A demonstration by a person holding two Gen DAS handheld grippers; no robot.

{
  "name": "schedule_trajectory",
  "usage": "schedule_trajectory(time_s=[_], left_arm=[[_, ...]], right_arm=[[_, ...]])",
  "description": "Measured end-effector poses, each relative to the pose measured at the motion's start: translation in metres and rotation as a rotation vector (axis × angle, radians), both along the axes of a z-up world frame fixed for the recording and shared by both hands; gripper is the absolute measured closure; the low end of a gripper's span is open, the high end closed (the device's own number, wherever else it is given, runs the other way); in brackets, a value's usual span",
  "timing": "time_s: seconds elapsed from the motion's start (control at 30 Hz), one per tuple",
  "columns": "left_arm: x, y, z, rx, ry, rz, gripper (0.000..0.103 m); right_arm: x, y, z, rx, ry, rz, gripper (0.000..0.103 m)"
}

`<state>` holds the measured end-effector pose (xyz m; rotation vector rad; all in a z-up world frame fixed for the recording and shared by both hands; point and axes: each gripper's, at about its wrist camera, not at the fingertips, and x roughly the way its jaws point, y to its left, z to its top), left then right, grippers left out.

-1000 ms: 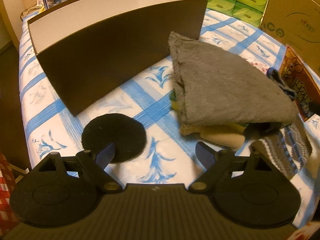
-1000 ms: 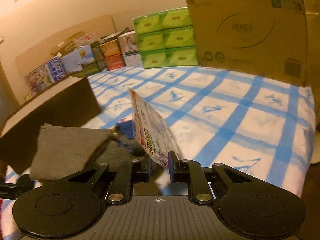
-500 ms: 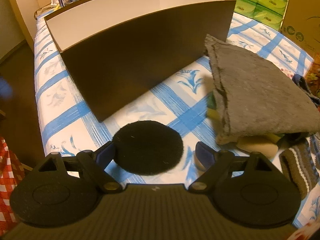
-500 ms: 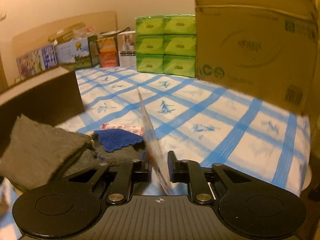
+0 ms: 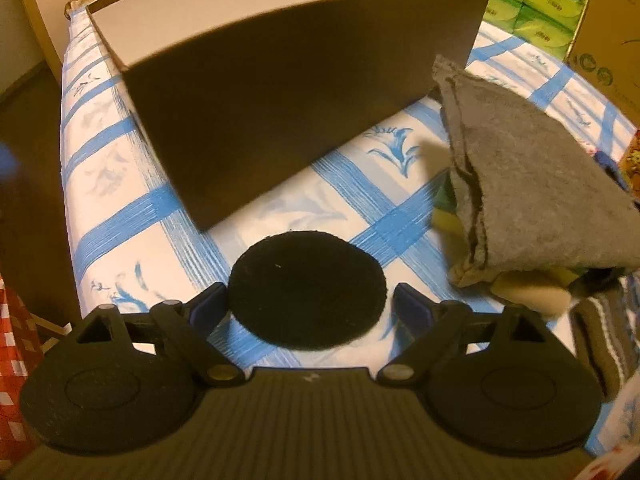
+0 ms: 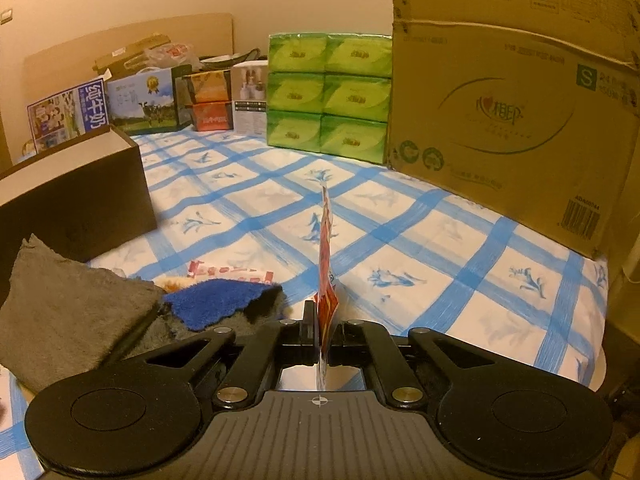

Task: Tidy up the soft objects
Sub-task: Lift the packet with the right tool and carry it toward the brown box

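Note:
A round black felt pad [image 5: 307, 290] lies flat on the blue-checked cloth. My left gripper [image 5: 307, 306] is open, one finger on each side of the pad. Behind it stands a dark brown box [image 5: 288, 96] with a pale inside. A folded grey cloth [image 5: 532, 184] lies at the right over a pile of soft items, with a striped knit piece [image 5: 604, 340] beside it. My right gripper [image 6: 323, 320] is shut on a thin red printed packet [image 6: 326, 264], held edge-on above the cloth. The grey cloth [image 6: 68, 312] and a blue cloth [image 6: 218, 300] lie to its left.
Green tissue packs [image 6: 330, 96] and a large cardboard carton [image 6: 508, 100] stand at the back of the bed. Cartons and boxes [image 6: 140, 100] line the far left. The brown box [image 6: 76, 204] shows at the left. The bed edge [image 5: 68, 200] drops off at the left.
My left gripper has moved left and forward, so the black pad now lies between its open fingers. My right gripper has turned, so the packet now stands edge-on.

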<state>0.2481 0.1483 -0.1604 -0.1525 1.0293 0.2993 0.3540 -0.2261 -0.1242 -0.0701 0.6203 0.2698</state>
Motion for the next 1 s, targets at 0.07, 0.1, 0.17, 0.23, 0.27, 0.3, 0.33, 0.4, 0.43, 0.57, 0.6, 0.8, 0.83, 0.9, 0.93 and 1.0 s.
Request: schedule_trajectory(time_s=[0.07,0.1,0.17,0.23,0.27,0.3,0.33,0.4,0.43,0.57,0.6,0.8,0.83,0.9,0.93,1.0], left_arm=[[0.003,-0.002,-0.004,0.032,-0.004,-0.01,0.014],[0.004,-0.003,-0.005,0.046,-0.011,-0.019,0.013],[0.004,-0.005,-0.005,0.058,-0.013,-0.035,0.013],[0.003,-0.006,-0.005,0.058,-0.02,-0.054,0.019],[0.002,-0.007,-0.004,0.062,-0.021,-0.059,0.021],[0.002,-0.008,-0.003,0.064,-0.021,-0.063,0.023],[0.002,-0.01,-0.002,0.07,-0.018,-0.063,0.024],[0.002,-0.013,0.002,0.077,-0.008,-0.069,0.025],[0.001,-0.015,0.006,0.075,-0.013,-0.077,0.025],[-0.005,-0.028,0.029,0.082,-0.041,-0.112,0.025],[-0.007,-0.03,0.036,0.075,-0.053,-0.119,0.025],[-0.011,-0.044,0.083,0.069,-0.14,-0.159,0.025],[-0.01,-0.046,0.09,0.072,-0.154,-0.165,0.025],[-0.008,-0.049,0.102,0.07,-0.178,-0.171,0.025],[-0.008,-0.05,0.108,0.067,-0.188,-0.172,0.025],[-0.007,-0.051,0.121,0.061,-0.218,-0.178,0.025]], right_arm=[[0.0,0.002,0.0,-0.006,0.013,-0.005,0.1],[0.0,0.003,0.0,-0.006,0.018,-0.009,0.1],[0.001,0.004,0.0,-0.009,0.027,-0.014,0.1],[0.002,0.004,0.0,-0.014,0.035,-0.016,0.1],[0.002,0.004,0.001,-0.016,0.039,-0.016,0.1],[0.003,0.004,0.002,-0.019,0.041,-0.015,0.1],[0.003,0.004,0.003,-0.021,0.044,-0.013,0.1],[0.003,0.004,0.007,-0.02,0.042,-0.009,0.1],[0.003,0.003,0.01,-0.021,0.038,-0.005,0.1],[0.0,0.0,0.022,-0.017,0.019,0.021,0.1],[-0.001,-0.001,0.027,-0.014,0.013,0.027,0.1],[-0.012,-0.004,0.059,0.002,-0.034,0.064,0.1],[-0.014,-0.003,0.065,0.004,-0.041,0.074,0.1],[-0.019,-0.001,0.075,0.003,-0.058,0.094,0.101],[-0.022,0.0,0.08,0.006,-0.064,0.105,0.101],[-0.026,0.004,0.09,0.022,-0.069,0.127,0.101]])
